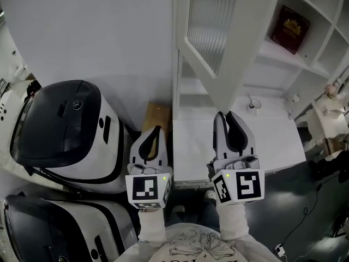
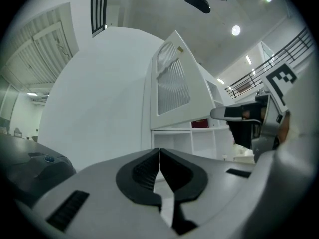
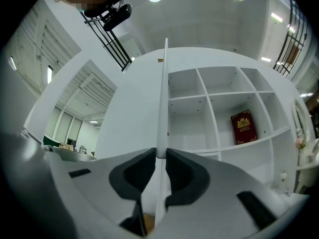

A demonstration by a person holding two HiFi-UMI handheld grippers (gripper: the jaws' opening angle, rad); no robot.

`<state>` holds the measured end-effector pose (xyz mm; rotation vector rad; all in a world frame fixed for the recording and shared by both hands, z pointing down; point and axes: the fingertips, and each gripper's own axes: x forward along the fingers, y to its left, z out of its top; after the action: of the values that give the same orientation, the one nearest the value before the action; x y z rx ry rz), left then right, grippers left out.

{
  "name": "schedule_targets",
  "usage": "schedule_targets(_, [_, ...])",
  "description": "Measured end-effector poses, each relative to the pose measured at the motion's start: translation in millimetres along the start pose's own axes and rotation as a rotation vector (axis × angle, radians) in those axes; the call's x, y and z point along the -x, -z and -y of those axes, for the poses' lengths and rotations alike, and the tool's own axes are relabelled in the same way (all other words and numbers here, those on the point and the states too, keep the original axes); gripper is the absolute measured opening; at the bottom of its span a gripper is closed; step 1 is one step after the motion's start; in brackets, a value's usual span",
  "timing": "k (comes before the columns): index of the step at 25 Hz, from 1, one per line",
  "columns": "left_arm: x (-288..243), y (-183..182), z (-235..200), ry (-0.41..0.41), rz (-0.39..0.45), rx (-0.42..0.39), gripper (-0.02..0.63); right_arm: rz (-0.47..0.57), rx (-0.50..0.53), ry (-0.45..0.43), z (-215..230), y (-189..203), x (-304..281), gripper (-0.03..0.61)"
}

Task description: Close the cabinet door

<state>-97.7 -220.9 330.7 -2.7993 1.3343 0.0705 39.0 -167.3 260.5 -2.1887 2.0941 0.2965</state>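
cabinet door [image 1: 218,42] stands open, swung well out from the white cabinet [image 1: 305,59] toward the person, with its ribbed glass panel [image 1: 210,21] facing left in the head view. right gripper [image 1: 228,116] is raised to the door's lower corner. the right gripper view shows the door edge-on as a thin white line running up between the two black pads [image 3: 182,171], and both pads press on it, so these tongs are pinching the door's free edge low down. left gripper [image 1: 155,130] sits lower and to the left, apart from the door. its own view shows the pads [image 2: 142,173] pressed together at the tips with nothing between them, pointing roughly level at the plain white cabinet side and wall. the cabinet's open compartments lie to the right of the door. a dark red book [image 1: 290,28] with gold print leans upright in an upper compartment, and a small round item [image 1: 254,103], too small to identify, sits on a lower shelf. two large black-and-white machines [image 1: 65,130] stand on the floor at the left, near the left gripper. a strip of wood-coloured surface [image 1: 157,116] shows between them and the cabinet. a marker cube [image 1: 148,189] is on each gripper, close to the person's white sleeves [image 1: 151,225].
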Motion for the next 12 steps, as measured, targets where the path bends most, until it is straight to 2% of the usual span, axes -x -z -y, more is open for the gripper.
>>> schedule_targets(4, [-10.6, -0.5, 12.5, -0.001, -0.004, -0.003, 0.005, 0.002, 0.008, -0.024, 11.5, 0.4, -0.1, 0.063])
schedule_targets(12, [-29.4, -4.3, 38.1, -0.022, -0.001, 0.000, 0.005, -0.003, -0.042, -0.059, 50.0, 4.5, -3.3, 0.063])
